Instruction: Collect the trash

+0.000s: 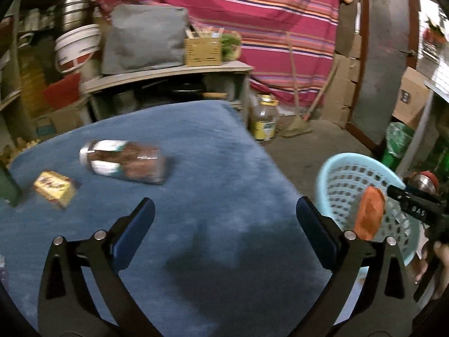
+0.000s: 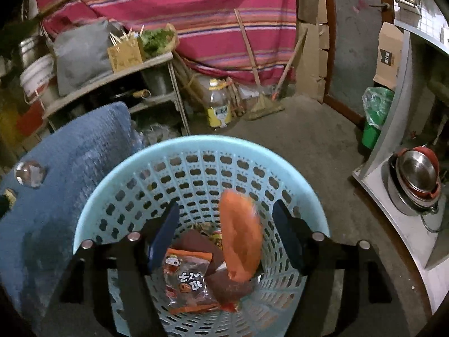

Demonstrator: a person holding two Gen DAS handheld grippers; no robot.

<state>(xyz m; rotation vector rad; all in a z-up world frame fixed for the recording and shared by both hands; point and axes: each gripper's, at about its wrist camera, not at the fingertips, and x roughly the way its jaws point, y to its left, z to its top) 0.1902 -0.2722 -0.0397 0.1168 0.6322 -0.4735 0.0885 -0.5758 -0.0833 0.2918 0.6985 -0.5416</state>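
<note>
My right gripper (image 2: 226,224) is open above the light blue basket (image 2: 118,174). An orange packet (image 2: 240,238) hangs blurred between its fingers, free of both, over the basket; it also shows in the left wrist view (image 1: 369,213). Snack wrappers (image 2: 188,278) lie at the basket's bottom. My left gripper (image 1: 224,213) is open and empty over the blue cloth-covered table (image 1: 196,196). On the table lie a clear plastic jar (image 1: 123,160) on its side and a small yellow box (image 1: 54,188). The basket (image 1: 348,168) stands beside the table's right edge.
A shelf (image 1: 168,70) with a grey bag and a carton stands behind the table. An oil bottle (image 1: 263,118) and brooms are on the floor. A green bin (image 2: 373,123) and a counter with metal bowls (image 2: 415,179) are at right.
</note>
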